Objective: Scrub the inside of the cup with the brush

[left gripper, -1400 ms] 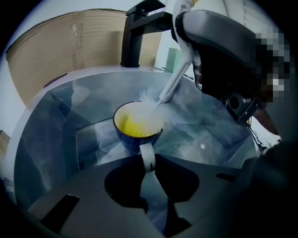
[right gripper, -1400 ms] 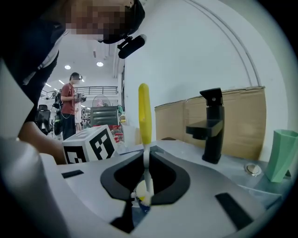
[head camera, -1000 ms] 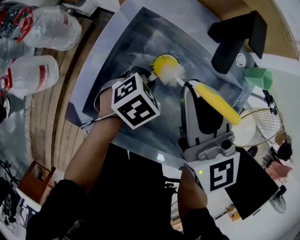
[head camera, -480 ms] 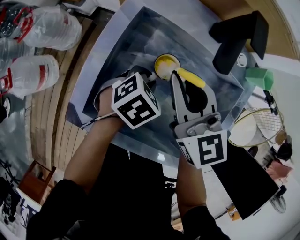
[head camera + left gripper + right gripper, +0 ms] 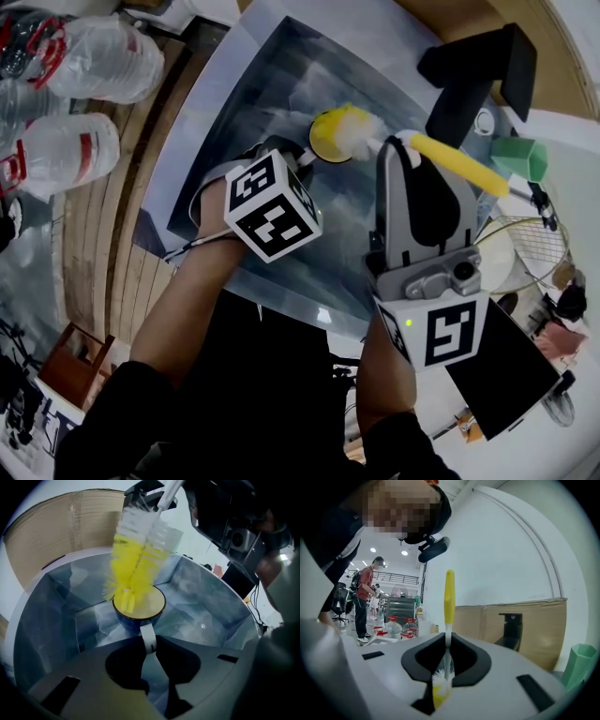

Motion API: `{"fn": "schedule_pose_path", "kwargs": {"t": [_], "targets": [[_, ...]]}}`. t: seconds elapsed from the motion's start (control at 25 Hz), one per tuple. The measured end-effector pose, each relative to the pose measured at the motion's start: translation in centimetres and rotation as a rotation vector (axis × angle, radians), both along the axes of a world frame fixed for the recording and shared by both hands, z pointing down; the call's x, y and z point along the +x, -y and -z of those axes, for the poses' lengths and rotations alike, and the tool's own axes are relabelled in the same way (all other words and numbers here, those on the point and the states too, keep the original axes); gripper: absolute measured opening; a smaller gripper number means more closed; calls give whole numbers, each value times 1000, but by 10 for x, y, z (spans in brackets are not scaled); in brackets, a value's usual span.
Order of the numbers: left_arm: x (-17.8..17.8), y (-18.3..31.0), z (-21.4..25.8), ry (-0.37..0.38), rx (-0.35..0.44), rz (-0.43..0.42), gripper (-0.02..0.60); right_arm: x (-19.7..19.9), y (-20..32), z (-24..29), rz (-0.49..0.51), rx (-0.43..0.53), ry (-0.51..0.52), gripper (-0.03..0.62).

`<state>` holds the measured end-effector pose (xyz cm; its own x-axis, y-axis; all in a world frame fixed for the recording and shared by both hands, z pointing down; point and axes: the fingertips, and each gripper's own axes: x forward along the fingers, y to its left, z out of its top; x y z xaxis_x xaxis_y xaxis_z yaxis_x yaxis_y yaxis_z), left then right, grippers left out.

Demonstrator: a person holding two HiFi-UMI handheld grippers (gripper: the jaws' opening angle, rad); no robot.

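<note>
Head view: at upper centre, the brush (image 5: 359, 133) has drawn back from inside the cup (image 5: 326, 138) to its rim. Left gripper view: the left gripper (image 5: 149, 641) has its fingers clamped on the cup's handle. Right gripper view: the right gripper (image 5: 447, 639) has its fingers clamped on the brush, so scrubbing is probably mid-stroke.

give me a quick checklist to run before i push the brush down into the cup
1. Left claw clamped on the cup handle: ok.
2. Right claw clamped on the brush stem: ok.
3. Bristles lined up over the cup mouth: ok, tips sit at the rim.
4. Bristles deep inside the cup: not ok, most are above it.
5. Cup resting on the tray floor: cannot tell.
6. Water or soap in the cup: cannot tell.
</note>
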<state>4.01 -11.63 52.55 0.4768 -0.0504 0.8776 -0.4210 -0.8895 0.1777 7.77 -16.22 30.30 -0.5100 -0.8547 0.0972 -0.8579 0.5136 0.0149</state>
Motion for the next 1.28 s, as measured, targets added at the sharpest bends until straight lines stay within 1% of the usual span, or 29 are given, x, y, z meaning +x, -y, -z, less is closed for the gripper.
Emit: {"fn": "schedule_pose_path", "kwargs": {"t": [0.24,0.32,0.4,0.6,0.88,1.0,1.08,1.16,1.24,1.28], "targets": [[1,-1,0,0,0,-3,78,-2,5,-52,-23,-92,-25,48],[1,0,-1,0,-1,-2,78,-4,5,-69,-23,-123,-17,48],[3,0,-1,-1,-1,0,78,-2,5,-73,-26,-130,-8,48],[1,-1,-1,0,-5,5,78,-9,2,-59,1,-108,-59,48],[1,-3,0,-2,-8,0,78,14,-13,-8,-32,-45,-66,48],[1,-3,1,-3,-8,-1,78,14,-17,-3,-27,-41,-70,48],[0,-2,0,-1,-9,1,78,12,-17,-18,-21,-67,-75,48],[0,-2,0,-2,-11,4,78,13,-17,-45,-26,-127,-70,48],[1,-2,0,-3,-11,3,78,13,-17,-67,-36,-176,-51,48],[1,-2,0,-4,-11,3,78,12,-17,-73,-42,-184,-38,48]]}}
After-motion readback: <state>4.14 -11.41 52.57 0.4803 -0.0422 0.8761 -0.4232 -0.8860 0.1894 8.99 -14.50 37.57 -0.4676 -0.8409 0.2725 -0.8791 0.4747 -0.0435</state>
